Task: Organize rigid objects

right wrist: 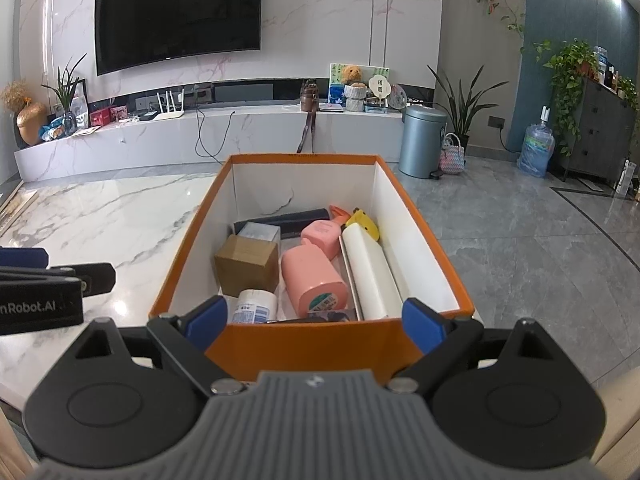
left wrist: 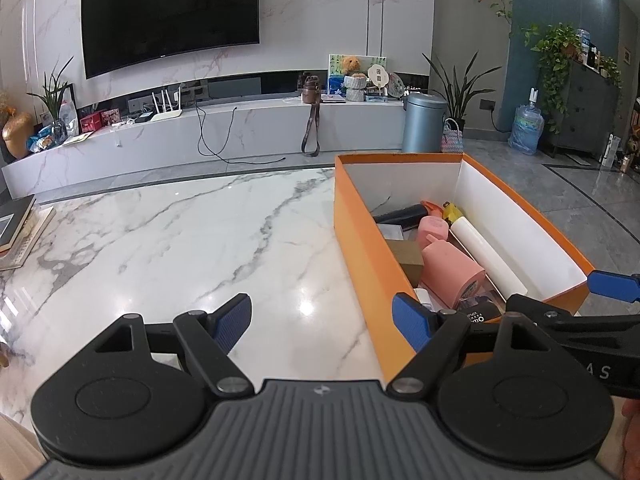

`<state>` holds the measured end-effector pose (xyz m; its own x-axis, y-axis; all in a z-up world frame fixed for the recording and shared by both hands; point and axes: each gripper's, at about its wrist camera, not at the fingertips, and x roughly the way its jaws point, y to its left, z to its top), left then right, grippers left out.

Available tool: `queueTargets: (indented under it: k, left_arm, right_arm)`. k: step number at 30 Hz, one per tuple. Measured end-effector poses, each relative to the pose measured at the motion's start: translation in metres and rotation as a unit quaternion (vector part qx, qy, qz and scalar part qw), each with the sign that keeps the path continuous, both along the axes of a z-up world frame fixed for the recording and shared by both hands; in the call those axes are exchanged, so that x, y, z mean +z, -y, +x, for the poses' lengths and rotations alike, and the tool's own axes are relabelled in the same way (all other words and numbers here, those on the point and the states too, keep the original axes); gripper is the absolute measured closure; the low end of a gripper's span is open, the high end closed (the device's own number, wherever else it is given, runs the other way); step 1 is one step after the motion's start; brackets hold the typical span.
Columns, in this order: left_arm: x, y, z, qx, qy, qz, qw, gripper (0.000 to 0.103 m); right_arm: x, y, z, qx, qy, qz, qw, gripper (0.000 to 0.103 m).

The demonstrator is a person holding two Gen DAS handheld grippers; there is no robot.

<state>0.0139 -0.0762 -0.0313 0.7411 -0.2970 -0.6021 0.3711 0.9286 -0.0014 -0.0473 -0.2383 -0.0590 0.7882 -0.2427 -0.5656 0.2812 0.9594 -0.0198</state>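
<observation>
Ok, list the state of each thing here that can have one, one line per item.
orange box: open, no lid on, holding items
left claw: open, empty, over the marble table
right claw: open, empty, at the box's near wall
pink bottle: lying on its side in the box
white roll: lying flat along the box's right wall
cardboard carton: closed, upright
television: screen dark

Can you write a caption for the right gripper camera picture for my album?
Open right gripper faces an orange cardboard box holding a pink plastic bottle and white roll.
</observation>
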Motion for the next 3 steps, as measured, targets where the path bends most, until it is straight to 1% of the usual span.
queueTargets:
  k: [3]
  left_arm:
    - [-0.0001,0.0001,0.0,0.0,-0.001,0.0,1.0,0.009]
  right_arm:
    - [0.0001,-0.0006,-0.0003,0.0,-0.001,0.0,1.0,0.01]
